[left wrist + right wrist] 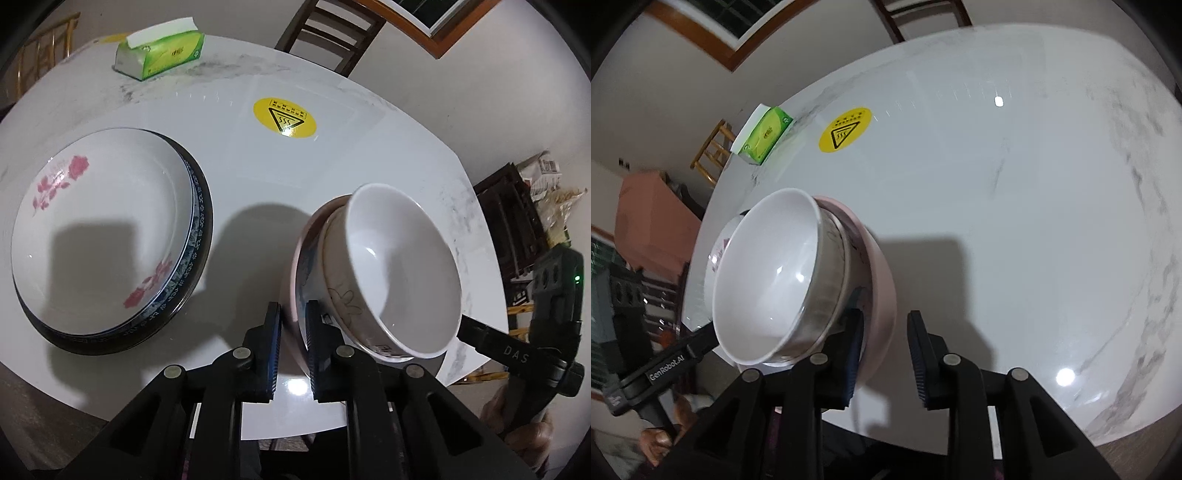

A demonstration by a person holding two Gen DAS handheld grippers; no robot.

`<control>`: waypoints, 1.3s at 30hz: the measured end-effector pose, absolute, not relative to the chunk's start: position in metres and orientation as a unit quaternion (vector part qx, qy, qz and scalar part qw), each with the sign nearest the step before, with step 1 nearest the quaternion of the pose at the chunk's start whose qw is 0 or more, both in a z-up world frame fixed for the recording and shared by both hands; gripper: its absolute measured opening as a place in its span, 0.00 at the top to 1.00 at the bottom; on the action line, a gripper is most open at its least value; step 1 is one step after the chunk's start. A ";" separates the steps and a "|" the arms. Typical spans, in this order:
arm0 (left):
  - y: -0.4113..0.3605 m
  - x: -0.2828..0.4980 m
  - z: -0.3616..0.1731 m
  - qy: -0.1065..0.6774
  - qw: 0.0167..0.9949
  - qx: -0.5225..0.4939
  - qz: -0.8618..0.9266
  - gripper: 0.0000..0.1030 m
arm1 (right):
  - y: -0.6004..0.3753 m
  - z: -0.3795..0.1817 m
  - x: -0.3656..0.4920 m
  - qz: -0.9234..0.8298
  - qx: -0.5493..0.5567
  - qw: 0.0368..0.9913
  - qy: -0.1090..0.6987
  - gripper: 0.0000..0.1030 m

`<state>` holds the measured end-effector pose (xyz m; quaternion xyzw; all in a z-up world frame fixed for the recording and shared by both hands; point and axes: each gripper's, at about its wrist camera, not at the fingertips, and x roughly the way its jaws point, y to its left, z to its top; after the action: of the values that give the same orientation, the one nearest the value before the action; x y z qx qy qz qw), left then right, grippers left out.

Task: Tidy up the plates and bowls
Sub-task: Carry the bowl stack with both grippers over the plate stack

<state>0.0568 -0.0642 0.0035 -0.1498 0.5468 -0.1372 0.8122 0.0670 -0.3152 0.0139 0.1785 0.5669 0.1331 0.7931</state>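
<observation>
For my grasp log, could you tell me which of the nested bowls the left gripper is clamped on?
The outermost pink bowl: the left gripper pinches its rim; the line-drawn bowl and white bowl nest inside it.

The worktop [369, 155] is white marble with grey veins and bears a round yellow sticker [284, 117] with a black triangle. At nine o'clock, a white plate [99, 229] with pink flowers tops a blue-patterned plate [197, 236] and a black one [110, 345]. The nested bowls are white [402, 273], cream [338, 291] with line drawings, and pink [297, 273]. The tissue box [162, 53] is green.
</observation>
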 end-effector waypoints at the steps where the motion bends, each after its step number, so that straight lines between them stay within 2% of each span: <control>1: -0.063 0.057 0.003 0.548 0.811 -0.154 -0.138 0.89 | -0.316 0.014 0.067 0.137 0.179 0.793 0.566 0.75; 7: -0.071 0.054 0.007 0.532 0.826 -0.132 -0.131 0.90 | -0.313 0.016 0.062 0.155 0.158 0.806 0.550 0.83; 39: -0.064 0.051 0.022 0.507 0.842 -0.135 -0.126 0.90 | -0.314 0.027 0.064 0.167 0.202 0.804 0.534 0.83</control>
<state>0.0512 -0.0641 0.0225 -0.1352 0.5071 -0.1256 0.8419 0.0641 -0.3139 0.0271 0.2021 0.5336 0.1671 0.8041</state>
